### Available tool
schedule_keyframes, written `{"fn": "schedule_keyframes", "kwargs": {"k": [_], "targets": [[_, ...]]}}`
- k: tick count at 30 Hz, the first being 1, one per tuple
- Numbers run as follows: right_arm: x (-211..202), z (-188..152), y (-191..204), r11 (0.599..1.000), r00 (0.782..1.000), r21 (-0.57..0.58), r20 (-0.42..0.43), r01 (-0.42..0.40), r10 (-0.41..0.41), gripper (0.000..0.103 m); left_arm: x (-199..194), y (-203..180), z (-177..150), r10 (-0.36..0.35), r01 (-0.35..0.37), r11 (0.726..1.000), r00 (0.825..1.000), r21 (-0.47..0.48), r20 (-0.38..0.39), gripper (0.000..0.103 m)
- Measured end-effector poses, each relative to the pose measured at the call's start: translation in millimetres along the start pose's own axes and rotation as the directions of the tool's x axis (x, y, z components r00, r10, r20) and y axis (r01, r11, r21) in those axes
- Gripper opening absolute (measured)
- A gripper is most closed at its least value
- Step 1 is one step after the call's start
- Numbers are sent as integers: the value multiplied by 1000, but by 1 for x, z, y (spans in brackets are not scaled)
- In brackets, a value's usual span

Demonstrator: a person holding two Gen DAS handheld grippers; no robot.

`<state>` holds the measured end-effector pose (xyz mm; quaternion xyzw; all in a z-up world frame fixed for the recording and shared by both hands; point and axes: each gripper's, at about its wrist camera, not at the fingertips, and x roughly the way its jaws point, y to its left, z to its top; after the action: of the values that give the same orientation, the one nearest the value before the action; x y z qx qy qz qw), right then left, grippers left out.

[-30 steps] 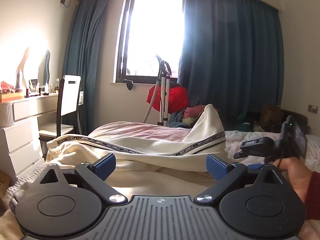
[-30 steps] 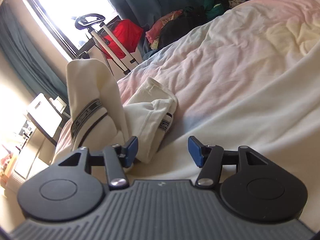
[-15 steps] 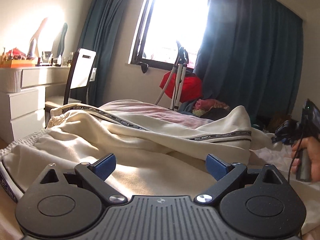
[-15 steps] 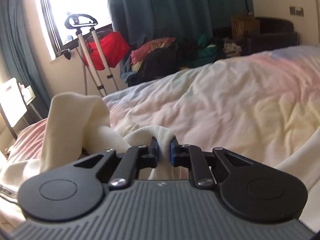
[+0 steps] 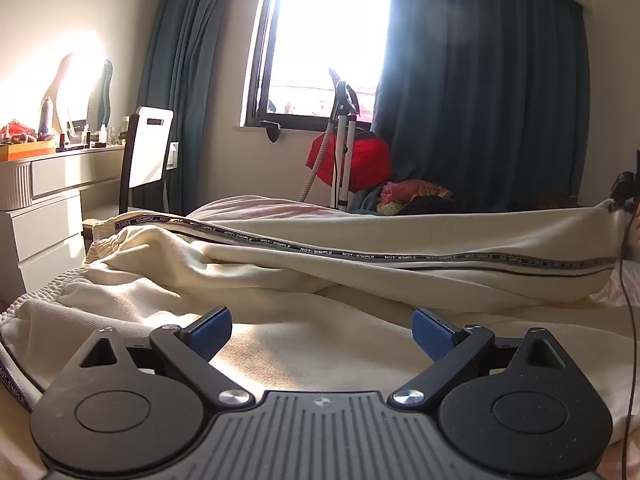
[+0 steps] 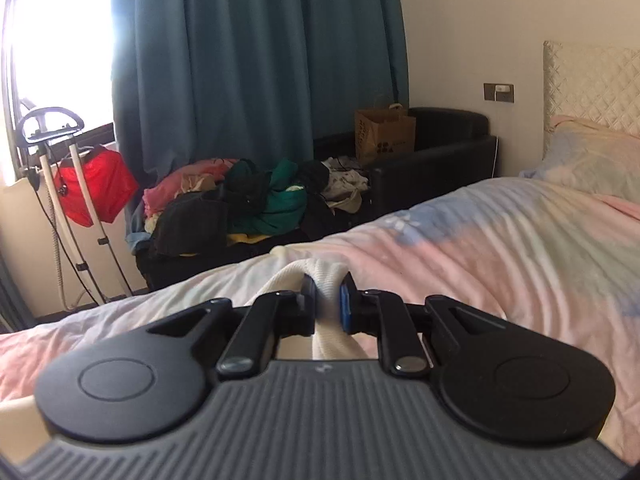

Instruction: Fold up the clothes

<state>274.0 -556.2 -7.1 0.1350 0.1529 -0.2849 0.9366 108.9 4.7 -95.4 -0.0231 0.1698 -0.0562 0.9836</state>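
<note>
Two grippers in play: the right gripper (image 6: 327, 300) is clenched on a bunched fold of the cream trousers (image 5: 360, 276) above the bed (image 6: 500, 240), while the left gripper (image 5: 322, 330) hovers wide apart over the cloth, gripping nothing.

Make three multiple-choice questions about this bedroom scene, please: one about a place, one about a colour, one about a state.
1. Where does the brown paper bag stand?
A. on the bed
B. on the black armchair
C. on the dresser

2. What colour are the curtains?
A. dark blue
B. yellow
C. white

3. How is the right gripper?
A. wide open above the bed
B. shut on nothing
C. shut on the cream trousers

Key:
1 B, the paper bag sits on the black armchair near the wall.
2 A, the curtains beside the window are dark blue.
3 C, the right gripper pinches a fold of the cream trousers, while the left gripper stands open.
</note>
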Motion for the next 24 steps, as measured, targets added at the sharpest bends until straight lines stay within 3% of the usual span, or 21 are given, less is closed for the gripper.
{"fn": "schedule_keyframes", "kwargs": {"k": [3, 6, 8, 10, 14, 20, 24], "targets": [[-37, -3, 8, 999, 1000, 48, 22, -12, 11, 15, -1, -2, 0, 10, -11, 1000, 1000, 14, 13, 98], [-88, -6, 7, 996, 991, 69, 118, 48, -56, 15, -2, 0, 2, 16, -16, 1000, 1000, 10, 13, 98], [-115, -7, 3, 998, 981, 55, 192, 14, -25, 14, -3, 3, 3, 8, -8, 1000, 1000, -19, -5, 98], [-116, -4, 3, 1000, 982, 8, 188, -1, -1, 14, -4, 7, 2, -10, 9, 999, 1000, -45, -14, 98], [-61, -1, 4, 999, 995, 15, 87, 39, -41, 14, 1, 7, 0, -9, 8, 999, 1000, -42, -29, 98], [59, -17, 32, 987, 991, -108, -44, 121, -126, 15, 14, 3, -6, 5, -6, 1000, 999, -20, -48, 98], [100, -25, 46, 994, 987, -100, -146, 53, -67, 17, 20, 2, -8, 9, -9, 1000, 999, -8, -47, 98]]}}
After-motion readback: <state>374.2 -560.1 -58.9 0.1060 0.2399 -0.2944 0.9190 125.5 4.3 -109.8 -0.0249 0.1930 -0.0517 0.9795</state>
